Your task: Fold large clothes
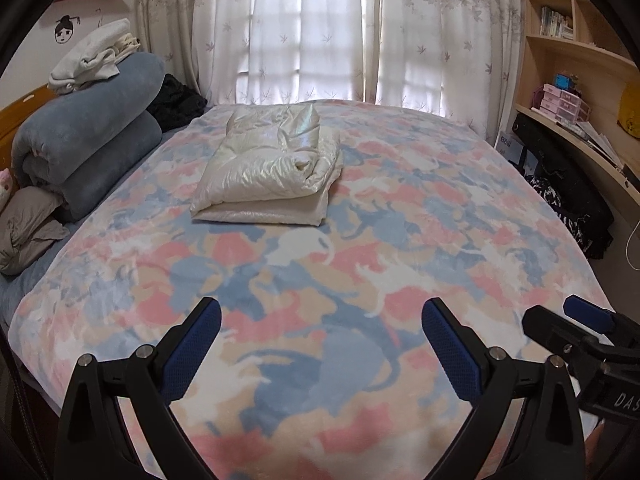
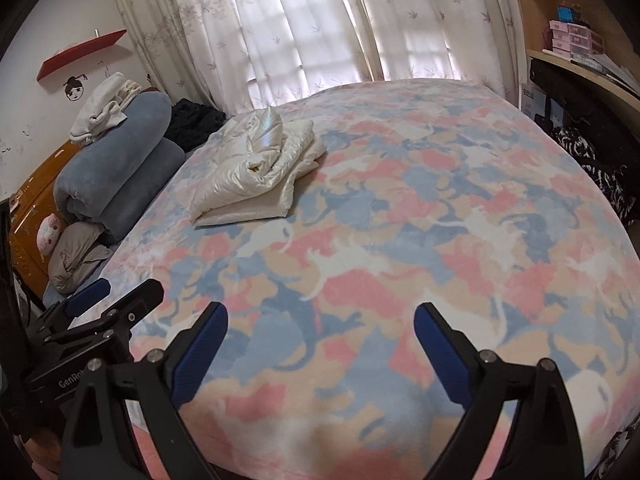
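A shiny cream padded garment (image 1: 266,172) lies folded into a thick block on the far half of the bed (image 1: 360,264), which has a pink, blue and white patterned cover. The right wrist view shows the same garment (image 2: 256,176) at upper left. My left gripper (image 1: 320,328) hovers over the near edge of the bed, open, with nothing between its blue pads. My right gripper (image 2: 320,332) is beside it, also open and empty. Each gripper shows in the other's view: the right gripper (image 1: 576,328) at the right edge, the left gripper (image 2: 116,300) at the lower left.
Rolled blue-grey blankets (image 1: 88,136) with pale clothes (image 1: 92,56) on top lie at the head of the bed on the left, beside a grey pillow (image 1: 28,228) and dark clothing (image 1: 176,100). Curtains (image 1: 320,28) hang behind. A wooden shelf and desk (image 1: 576,60) stand on the right.
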Demonstrator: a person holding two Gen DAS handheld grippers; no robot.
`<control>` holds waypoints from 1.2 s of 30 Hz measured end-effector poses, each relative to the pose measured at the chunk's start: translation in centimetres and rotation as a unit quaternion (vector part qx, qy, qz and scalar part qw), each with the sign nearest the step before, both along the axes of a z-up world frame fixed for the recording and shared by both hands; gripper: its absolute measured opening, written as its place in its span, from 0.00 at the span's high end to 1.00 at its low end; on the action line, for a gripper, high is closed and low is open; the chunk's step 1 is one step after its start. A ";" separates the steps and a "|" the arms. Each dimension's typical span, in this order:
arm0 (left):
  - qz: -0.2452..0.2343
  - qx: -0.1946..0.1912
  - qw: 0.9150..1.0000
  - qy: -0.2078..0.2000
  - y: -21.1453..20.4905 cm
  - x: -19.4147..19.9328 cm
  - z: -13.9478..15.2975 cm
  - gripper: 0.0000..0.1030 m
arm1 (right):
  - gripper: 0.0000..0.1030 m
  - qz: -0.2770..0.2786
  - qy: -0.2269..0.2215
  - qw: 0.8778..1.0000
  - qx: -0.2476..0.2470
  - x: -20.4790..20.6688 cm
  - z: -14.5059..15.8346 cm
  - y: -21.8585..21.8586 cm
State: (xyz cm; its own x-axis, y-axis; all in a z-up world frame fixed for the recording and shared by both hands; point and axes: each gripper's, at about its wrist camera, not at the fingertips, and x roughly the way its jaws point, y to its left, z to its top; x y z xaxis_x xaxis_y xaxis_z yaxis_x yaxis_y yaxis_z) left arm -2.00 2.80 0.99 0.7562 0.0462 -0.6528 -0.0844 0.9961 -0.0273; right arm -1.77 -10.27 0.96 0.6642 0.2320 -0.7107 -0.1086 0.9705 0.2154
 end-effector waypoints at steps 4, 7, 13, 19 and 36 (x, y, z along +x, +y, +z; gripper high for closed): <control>-0.007 0.008 1.000 -0.009 -0.8 0.0 0.4 0.03 | 0.08 0.004 -0.013 1.000 -0.006 -0.2 0.6 0.4; -0.008 0.013 1.000 -0.011 -1.4 0.0 0.3 0.02 | 0.08 0.003 -0.017 1.000 -0.015 -0.2 0.7 0.6; -0.006 0.006 1.000 -0.003 -1.3 0.2 0.2 0.02 | 0.08 0.002 -0.017 1.000 -0.016 -0.2 0.7 0.6; -0.005 0.003 1.000 0.003 -1.2 0.3 -0.1 0.02 | 0.08 0.001 -0.018 1.000 -0.021 -0.2 0.5 1.0; -0.005 0.004 1.000 0.008 -1.6 0.2 -0.5 0.02 | 0.08 -0.014 -0.019 0.999 -0.036 -0.1 0.0 0.5</control>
State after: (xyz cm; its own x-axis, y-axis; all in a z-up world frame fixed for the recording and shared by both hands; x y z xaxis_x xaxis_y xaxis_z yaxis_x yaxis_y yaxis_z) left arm -1.79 1.19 0.46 0.7466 0.0443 -0.6638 -0.0758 0.9969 -0.0187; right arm -1.85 -9.79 0.94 0.6969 0.1628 -0.6984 -0.0883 0.9860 0.1418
